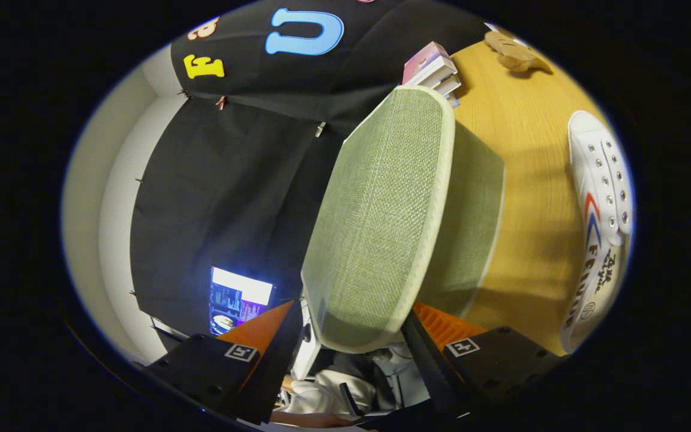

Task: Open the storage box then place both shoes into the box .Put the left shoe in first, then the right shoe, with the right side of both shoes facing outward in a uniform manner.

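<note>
My gripper (352,312) is shut on the near edge of the storage box's green woven lid (381,204). The lid stands up from between my fingers, tilted, with its flat face toward me and its side wall (471,204) turned to the wooden table (531,150). I cannot make out the box body. A white canvas shoe (600,228) with red and blue stripes lies on the table, beyond the lid on the side of my right finger (435,336), its laced top facing me.
A small stack of books (432,69) and a tan plush toy (513,51) rest at the table's far end. A lit screen (240,300) glows by my left finger (273,333). A person's white sleeve (327,393) shows under the gripper.
</note>
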Motion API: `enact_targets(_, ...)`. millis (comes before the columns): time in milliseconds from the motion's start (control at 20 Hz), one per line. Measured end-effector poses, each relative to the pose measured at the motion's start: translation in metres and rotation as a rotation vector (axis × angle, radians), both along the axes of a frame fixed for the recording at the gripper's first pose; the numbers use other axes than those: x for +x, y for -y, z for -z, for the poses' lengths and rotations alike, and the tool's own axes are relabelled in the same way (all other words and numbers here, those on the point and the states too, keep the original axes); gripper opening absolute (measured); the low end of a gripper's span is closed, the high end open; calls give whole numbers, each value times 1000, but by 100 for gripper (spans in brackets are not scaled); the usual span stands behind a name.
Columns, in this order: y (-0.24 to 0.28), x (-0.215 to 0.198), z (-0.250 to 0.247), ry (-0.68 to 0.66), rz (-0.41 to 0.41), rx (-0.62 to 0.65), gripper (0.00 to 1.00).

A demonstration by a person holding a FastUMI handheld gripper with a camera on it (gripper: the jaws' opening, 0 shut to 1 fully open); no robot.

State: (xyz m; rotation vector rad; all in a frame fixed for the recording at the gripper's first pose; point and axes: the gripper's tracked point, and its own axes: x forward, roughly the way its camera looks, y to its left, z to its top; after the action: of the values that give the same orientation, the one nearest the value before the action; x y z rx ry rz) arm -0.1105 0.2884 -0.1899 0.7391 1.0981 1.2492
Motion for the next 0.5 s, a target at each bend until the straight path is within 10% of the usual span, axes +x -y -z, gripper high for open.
enact_targets(100,-2,2,3,-45,3,-9,96)
enact_targets(500,10,15,-12,-112,83,-24,21)
